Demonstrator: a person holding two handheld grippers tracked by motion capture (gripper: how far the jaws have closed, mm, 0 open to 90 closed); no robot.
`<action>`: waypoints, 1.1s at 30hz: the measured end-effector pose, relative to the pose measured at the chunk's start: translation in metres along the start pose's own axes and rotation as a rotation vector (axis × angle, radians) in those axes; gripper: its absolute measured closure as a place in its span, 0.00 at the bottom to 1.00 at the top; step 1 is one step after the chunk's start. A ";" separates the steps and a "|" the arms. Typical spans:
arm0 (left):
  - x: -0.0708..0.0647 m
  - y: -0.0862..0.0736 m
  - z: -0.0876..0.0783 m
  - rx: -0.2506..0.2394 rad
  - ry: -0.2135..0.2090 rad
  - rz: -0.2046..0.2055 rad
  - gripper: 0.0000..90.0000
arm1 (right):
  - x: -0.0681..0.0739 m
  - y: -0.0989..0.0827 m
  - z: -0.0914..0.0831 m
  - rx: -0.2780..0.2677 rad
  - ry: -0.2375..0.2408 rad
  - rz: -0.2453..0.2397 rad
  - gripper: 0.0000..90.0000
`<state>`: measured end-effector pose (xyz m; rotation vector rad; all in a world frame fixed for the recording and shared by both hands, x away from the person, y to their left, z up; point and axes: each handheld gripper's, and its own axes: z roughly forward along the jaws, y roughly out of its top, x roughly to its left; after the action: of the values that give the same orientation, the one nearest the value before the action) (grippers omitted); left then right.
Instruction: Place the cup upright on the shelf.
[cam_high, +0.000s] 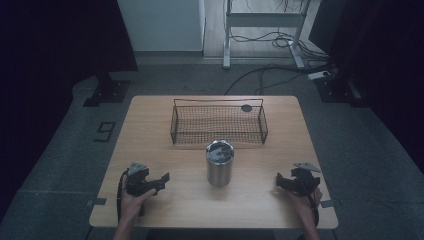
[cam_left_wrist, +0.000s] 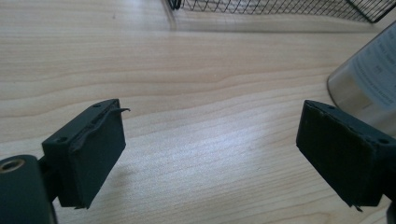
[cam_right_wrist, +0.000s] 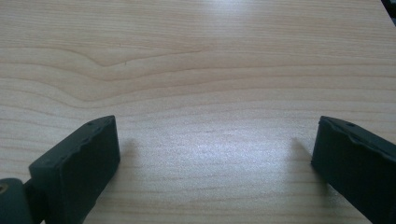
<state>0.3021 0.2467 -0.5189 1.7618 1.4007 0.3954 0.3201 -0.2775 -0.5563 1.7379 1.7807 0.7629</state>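
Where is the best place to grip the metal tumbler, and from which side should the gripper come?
Probably grip the metal tumbler across its straight round wall, about mid-height, coming level from the left with the open left gripper. It stands upright, with bare table on both sides; the wire basket stands behind it.

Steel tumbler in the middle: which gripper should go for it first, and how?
Probably slide the left gripper right toward the steel tumbler: its jaws stand wide open, and the tumbler already shows at the right edge of the left gripper view, upright before the wire basket.
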 end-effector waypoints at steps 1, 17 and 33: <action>0.000 0.000 -0.001 -0.001 -0.002 -0.001 0.09 | 0.000 0.000 0.000 0.000 0.001 -0.001 0.01; 0.003 0.001 -0.003 -0.010 0.023 -0.013 0.09 | -0.002 -0.001 -0.001 -0.002 0.001 0.002 0.01; -0.012 0.007 -0.013 -0.033 -0.032 0.075 0.08 | -0.003 -0.002 -0.003 -0.010 -0.005 0.008 0.05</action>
<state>0.2939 0.2410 -0.5028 1.7902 1.3015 0.4269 0.3164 -0.2807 -0.5560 1.7394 1.7649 0.7690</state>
